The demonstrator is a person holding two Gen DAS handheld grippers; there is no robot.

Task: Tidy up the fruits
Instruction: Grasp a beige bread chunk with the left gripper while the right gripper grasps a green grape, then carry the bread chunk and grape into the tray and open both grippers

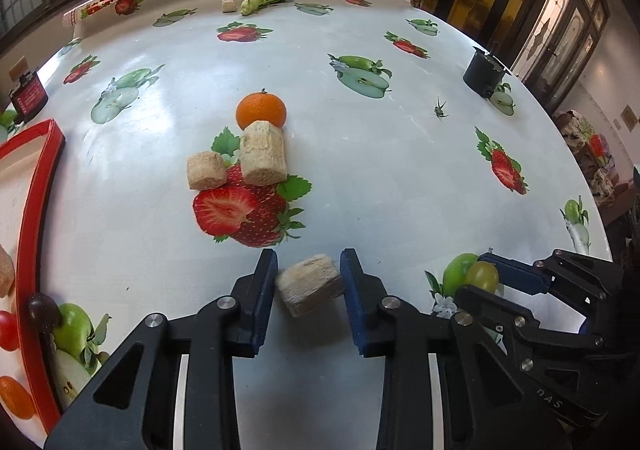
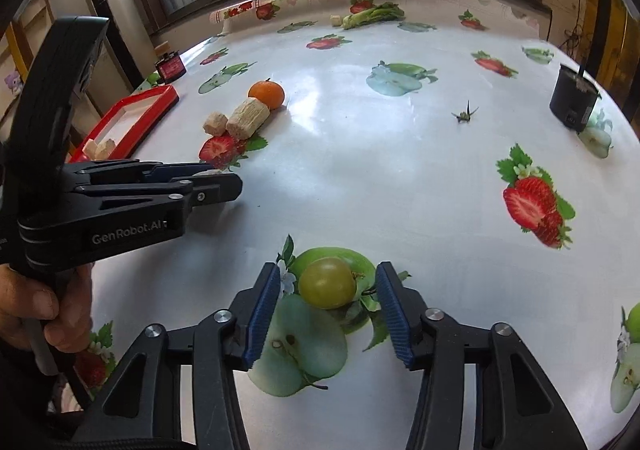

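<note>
Two tongs are worked at once, presumably to clear the counter (image 2: pixel 400 178) faster: left tongs (image 1: pixel 309 282) clamped on a beige chunk (image 1: pixel 310 285) at lower centre, right tongs (image 2: pixel 327 302) flanking, untouched, a green grape (image 2: pixel 327 283).

On your desk (image 1: pixel 380 178), the cane chunk (image 1: pixel 310 284) sits between your left gripper's (image 1: pixel 309 278) jaws. Beyond it, two more cane pieces (image 1: pixel 244 164) lie side by side, with the tangerine (image 1: pixel 261 110) touching the right one's far end. To the right, the grape (image 2: pixel 327 282) sits between your right gripper's (image 2: pixel 327 306) jaws. The tray (image 1: pixel 38 186) lies at far left.
</note>
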